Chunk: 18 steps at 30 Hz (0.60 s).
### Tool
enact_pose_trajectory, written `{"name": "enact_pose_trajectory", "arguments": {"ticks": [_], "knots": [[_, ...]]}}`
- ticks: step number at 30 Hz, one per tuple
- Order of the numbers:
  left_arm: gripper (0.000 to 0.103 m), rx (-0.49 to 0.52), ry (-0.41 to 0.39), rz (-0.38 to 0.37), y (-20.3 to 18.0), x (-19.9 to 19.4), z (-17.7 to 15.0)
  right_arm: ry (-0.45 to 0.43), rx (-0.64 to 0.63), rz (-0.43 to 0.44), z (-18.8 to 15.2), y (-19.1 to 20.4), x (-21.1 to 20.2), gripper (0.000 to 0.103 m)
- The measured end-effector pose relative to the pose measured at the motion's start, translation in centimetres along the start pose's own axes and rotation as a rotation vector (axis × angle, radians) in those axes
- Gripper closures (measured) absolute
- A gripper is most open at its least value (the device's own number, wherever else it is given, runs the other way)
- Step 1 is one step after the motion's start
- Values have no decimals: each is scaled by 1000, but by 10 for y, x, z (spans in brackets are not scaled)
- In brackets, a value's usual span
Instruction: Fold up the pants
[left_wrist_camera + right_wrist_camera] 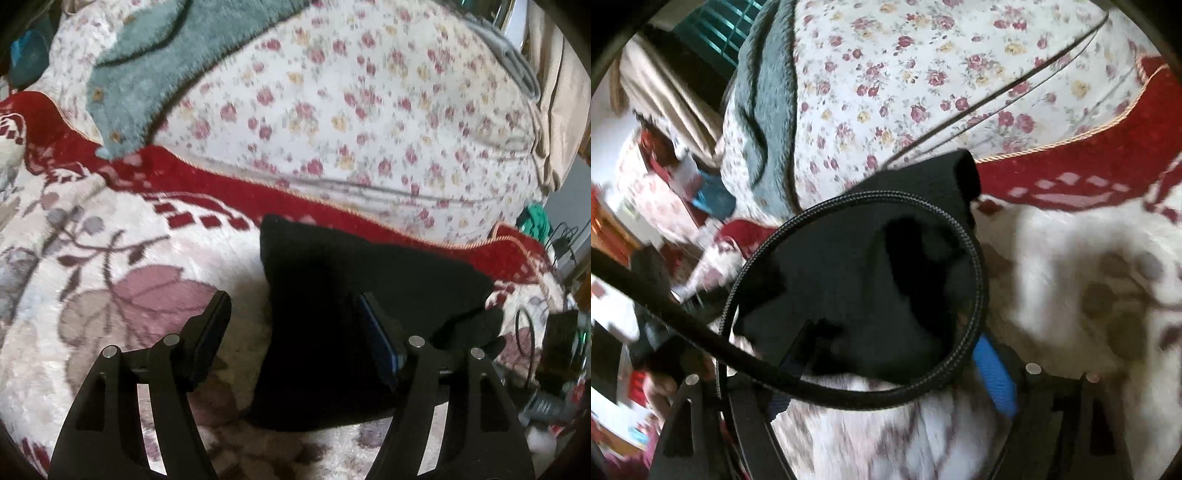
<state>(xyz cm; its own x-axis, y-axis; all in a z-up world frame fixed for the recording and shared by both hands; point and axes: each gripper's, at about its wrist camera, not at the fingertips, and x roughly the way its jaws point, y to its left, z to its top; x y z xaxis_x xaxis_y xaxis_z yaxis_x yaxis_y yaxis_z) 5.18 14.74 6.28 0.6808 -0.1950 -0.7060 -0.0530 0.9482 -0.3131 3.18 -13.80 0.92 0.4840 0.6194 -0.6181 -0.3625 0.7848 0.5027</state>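
— On the bed, left to right: what lies there?

— Far left, a plush cream blanket with a mauve leaf pattern and a dark red border (110,258). Behind it, a white quilt printed with small red and yellow roses (351,110), and on that a teal fleece garment with small brown buttons (147,66). At the right edge, clutter and dark cords; too blurred to name.

— The task's thing?

— Black pants, folded into a compact dark bundle (351,295), lying on the cream blanket, far edge touching the red border. Fabric detail lost in the black.

— Left gripper (295,306)?

— Jaws stand wide apart. Left finger is over bare blanket, clear of the bundle. Right finger, with a blue pad, sits over the bundle's surface. Nothing pinched between them; pads not pressing.

— Right wrist view?

— The same bundle (871,229) fills the middle, one thick rolled corner toward the rose quilt. A black braided cable (975,258) loops in front of the lens, circling the bundle in the frame.

— Right gripper (897,347)?

— Also spread wide. Bright blue pad (993,373) on the right finger shows just beside the bundle's near edge. Left finger is dark against the cloth, partly behind the cable. No grip on the pants visible; whether the left pad touches the fabric, cannot tell.
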Motion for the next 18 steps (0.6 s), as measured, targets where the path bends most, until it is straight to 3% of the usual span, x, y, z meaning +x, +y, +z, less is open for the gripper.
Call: {"name": "enact_pose_trajectory", "arguments": {"ticks": [10,18], "knots": [[32,-48,-23,-74,-8,-21,-11,-165,91,81,-34,7,-79,21],[32,95,-66,-138,-56,-42,-22,-225,117,93,-36,8,-107,20]]}}
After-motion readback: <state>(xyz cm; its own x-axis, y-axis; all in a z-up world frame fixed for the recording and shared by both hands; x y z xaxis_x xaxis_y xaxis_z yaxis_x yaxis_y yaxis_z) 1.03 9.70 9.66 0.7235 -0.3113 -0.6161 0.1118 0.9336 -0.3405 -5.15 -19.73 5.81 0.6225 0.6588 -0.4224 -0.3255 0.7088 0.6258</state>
